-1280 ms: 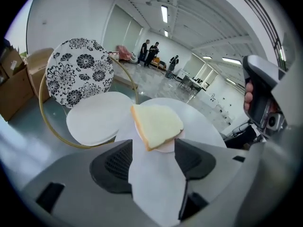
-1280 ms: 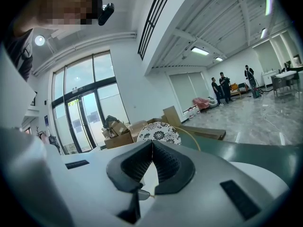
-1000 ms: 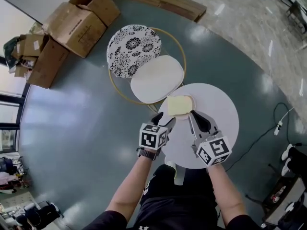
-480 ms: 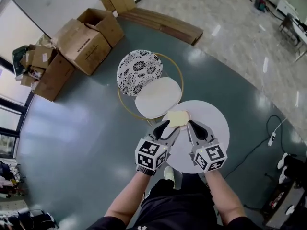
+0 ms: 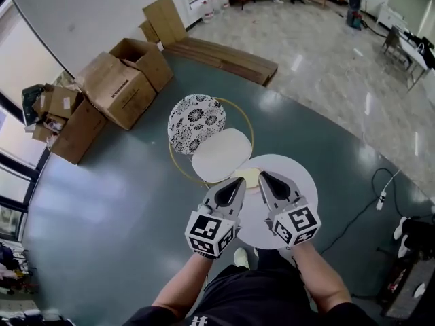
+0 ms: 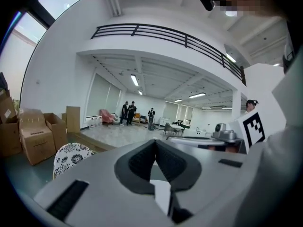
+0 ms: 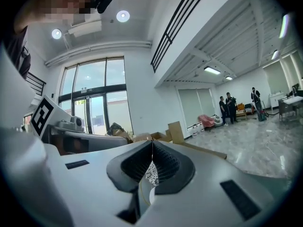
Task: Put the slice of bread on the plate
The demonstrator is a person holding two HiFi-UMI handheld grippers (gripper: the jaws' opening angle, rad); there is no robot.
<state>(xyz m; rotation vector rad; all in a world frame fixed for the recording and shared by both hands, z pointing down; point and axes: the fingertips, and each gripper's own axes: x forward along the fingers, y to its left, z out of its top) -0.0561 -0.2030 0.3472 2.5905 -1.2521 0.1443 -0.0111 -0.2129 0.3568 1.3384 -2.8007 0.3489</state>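
Observation:
The pale yellow bread slice point(image 5: 249, 176) lies near the far-left edge of a white round top point(image 5: 299, 178), partly hidden behind my gripper tips. Both grippers are held up high over this top, side by side and pointing away from me. My left gripper point(image 5: 238, 180) point(image 6: 155, 144) is shut with nothing in it. My right gripper point(image 5: 261, 175) point(image 7: 152, 144) also has its pads together and holds nothing. A white oval plate point(image 5: 221, 155) and a black-and-white patterned plate point(image 5: 197, 122) point(image 6: 71, 156) sit in a gold ring frame point(image 5: 249, 124) just beyond the bread.
Several cardboard boxes point(image 5: 115, 80) stand at the far left on the grey-green floor. A flat board point(image 5: 224, 56) lies behind the plates. A cable with a power strip point(image 5: 380, 199) runs at the right. People stand far off in the hall point(image 6: 130, 112).
Both grippers have risen toward the camera, away from the bread. The left jaws went from open to shut. The bread stayed on the white round top.

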